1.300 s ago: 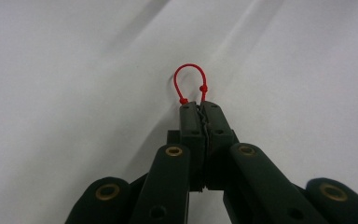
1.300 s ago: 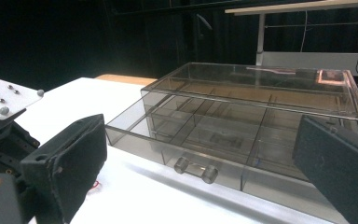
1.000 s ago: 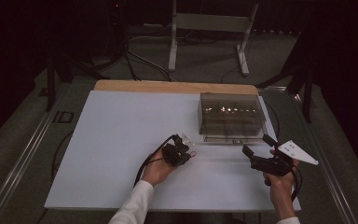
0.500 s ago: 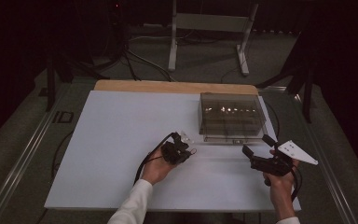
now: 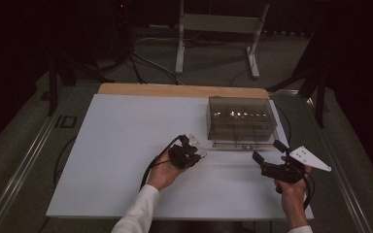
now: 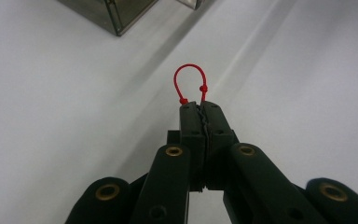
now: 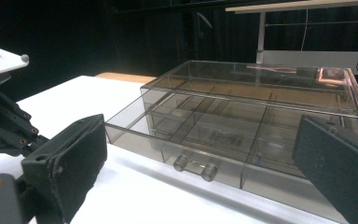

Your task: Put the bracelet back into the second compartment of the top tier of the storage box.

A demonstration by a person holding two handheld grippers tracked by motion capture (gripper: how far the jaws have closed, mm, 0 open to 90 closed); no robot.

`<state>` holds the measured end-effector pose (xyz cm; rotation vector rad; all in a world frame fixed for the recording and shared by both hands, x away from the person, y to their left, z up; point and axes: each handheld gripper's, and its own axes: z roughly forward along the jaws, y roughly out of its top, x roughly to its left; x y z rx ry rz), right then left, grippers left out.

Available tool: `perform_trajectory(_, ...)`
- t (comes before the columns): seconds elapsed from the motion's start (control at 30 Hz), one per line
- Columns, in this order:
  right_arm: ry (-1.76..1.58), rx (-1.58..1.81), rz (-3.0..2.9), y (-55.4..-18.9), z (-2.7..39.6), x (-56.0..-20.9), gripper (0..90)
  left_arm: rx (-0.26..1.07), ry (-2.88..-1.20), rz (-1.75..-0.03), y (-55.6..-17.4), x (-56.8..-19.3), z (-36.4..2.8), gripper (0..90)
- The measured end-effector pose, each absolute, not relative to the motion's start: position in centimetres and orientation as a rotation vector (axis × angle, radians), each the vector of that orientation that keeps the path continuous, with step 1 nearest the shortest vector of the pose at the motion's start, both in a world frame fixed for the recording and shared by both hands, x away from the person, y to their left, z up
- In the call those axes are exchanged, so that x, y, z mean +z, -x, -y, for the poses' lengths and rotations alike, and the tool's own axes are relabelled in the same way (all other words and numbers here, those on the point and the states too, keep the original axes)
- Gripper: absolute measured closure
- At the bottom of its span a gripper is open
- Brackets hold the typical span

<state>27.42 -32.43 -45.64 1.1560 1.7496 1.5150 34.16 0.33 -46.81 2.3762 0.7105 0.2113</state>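
High view: the left hand-held gripper (image 5: pixel 190 153) sits low over the white worktop (image 5: pixel 126 145), just in front of the near-left corner of the smoky clear drawer box (image 5: pixel 242 121). Its jaws are together, pinching a thin red cord loop (image 5: pixel 202 155), a small red trace at the tip. The right hand-held gripper (image 5: pixel 271 156) is held just before the box's front right, jaws apart and nothing between them; likely standing by to steady or work the drawer while the left brings the loop in. Behind the worktop stand a metal frame (image 5: pixel 218 24) and loose cables (image 5: pixel 141 60) on the floor, well apart from the work.

Left gripper view: jaws pressed shut on the two knotted ends of the red cord loop (image 6: pixel 191 81), the loop itself free ahead of the tips, above bare worktop. A corner of the drawer box (image 6: pixel 116 14) lies ahead at the top edge; nothing between.

Right gripper view: the two black pads stand wide apart, framing the drawer (image 7: pixel 191 140), which is pulled partly out, its small clear handle (image 7: pixel 195 166) facing the gripper. The divided compartments look empty. The left hand-held gripper (image 7: pixel 4 126) shows at the left edge; judged the only thing that could crowd the approach.
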Motion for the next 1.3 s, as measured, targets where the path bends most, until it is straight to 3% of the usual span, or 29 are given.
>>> perform_trajectory(1.3, -1.148, 1.516, -1.747, -27.4, 32.4, -45.5, 3.3, 0.189, -2.321, -0.628, -33.9, -43.9, 1.2, 90.0)
